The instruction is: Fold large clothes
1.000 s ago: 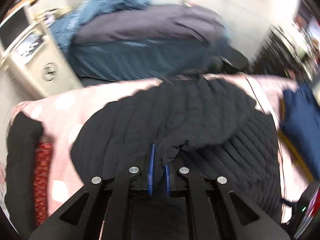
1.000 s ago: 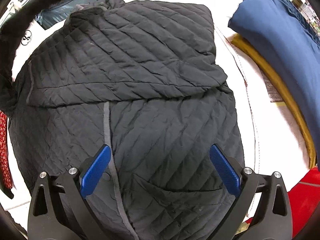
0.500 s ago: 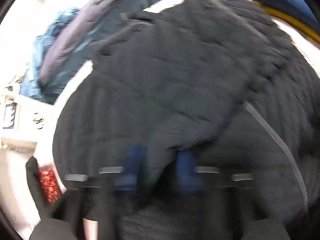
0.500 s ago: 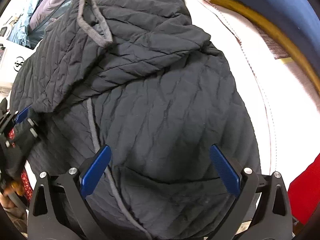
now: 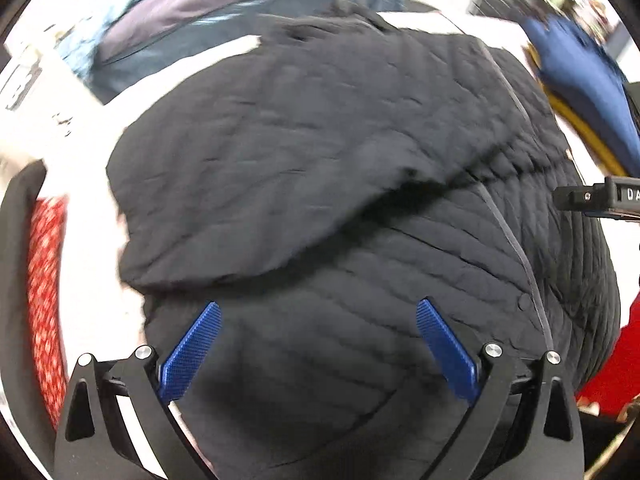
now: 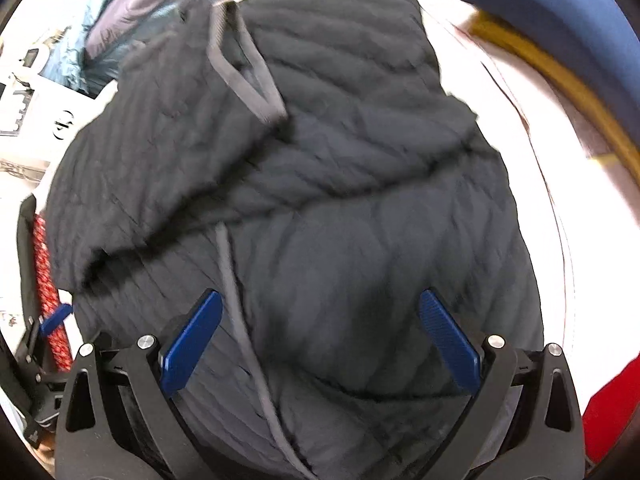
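Note:
A black quilted jacket (image 5: 320, 152) lies spread on a pale surface, with one sleeve folded across its body. It fills the right wrist view too (image 6: 360, 208), where the sleeve's grey-edged cuff (image 6: 244, 72) lies near the top. My left gripper (image 5: 318, 344) is open and empty just above the jacket's near part. My right gripper (image 6: 320, 336) is open and empty over the jacket's lower half, beside its grey front edge (image 6: 236, 300). The left gripper also shows at the left edge of the right wrist view (image 6: 56, 316).
A dark blue cloth on a yellow one (image 6: 560, 28) lies at the right. A red patterned cloth with black (image 5: 46, 280) lies at the left. A pile of blue and grey clothes (image 5: 224, 8) lies beyond the jacket. Something red (image 6: 612, 400) sits at the lower right.
My left gripper carried the sleeve across the jacket, then opened and let it go. The sleeve now lies folded over the body. My right gripper stayed open, shifting slightly.

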`<state>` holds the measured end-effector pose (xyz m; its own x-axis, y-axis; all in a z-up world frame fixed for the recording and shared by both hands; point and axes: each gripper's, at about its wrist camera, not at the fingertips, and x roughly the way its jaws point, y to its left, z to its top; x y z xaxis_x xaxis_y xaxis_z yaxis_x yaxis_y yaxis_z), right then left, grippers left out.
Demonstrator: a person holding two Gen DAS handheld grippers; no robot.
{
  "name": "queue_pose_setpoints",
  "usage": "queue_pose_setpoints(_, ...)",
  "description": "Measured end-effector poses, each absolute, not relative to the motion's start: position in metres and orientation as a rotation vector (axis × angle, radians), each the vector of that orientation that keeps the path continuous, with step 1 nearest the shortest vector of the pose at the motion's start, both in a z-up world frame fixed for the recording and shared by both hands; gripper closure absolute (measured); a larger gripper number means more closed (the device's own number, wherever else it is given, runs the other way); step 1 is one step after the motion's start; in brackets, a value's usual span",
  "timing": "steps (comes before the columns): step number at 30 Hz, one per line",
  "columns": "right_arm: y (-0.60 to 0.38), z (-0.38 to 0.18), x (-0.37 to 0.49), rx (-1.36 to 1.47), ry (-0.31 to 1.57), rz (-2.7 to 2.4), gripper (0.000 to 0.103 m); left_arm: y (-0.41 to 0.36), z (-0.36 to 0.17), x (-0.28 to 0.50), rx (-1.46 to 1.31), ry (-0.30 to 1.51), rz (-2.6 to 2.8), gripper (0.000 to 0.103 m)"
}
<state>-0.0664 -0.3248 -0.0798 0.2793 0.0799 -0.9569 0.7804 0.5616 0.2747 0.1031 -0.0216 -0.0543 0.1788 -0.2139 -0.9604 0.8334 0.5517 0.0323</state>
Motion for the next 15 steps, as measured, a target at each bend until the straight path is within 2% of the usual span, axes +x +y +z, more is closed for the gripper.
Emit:
queue_pose_setpoints(10, -0.362, -0.066, -0.011, 0.898, 1.134, -0.572, 0.005, 0.032, -0.041, 0.188, 0.450, 1.184, -0.514, 0.008)
queue_pose_setpoints(15, -0.351, -0.047, 0.013, 0.623, 1.147, -0.648, 0.005, 0.028, -0.025, 0.206, 0.403, 1.119, -0.481, 0.008)
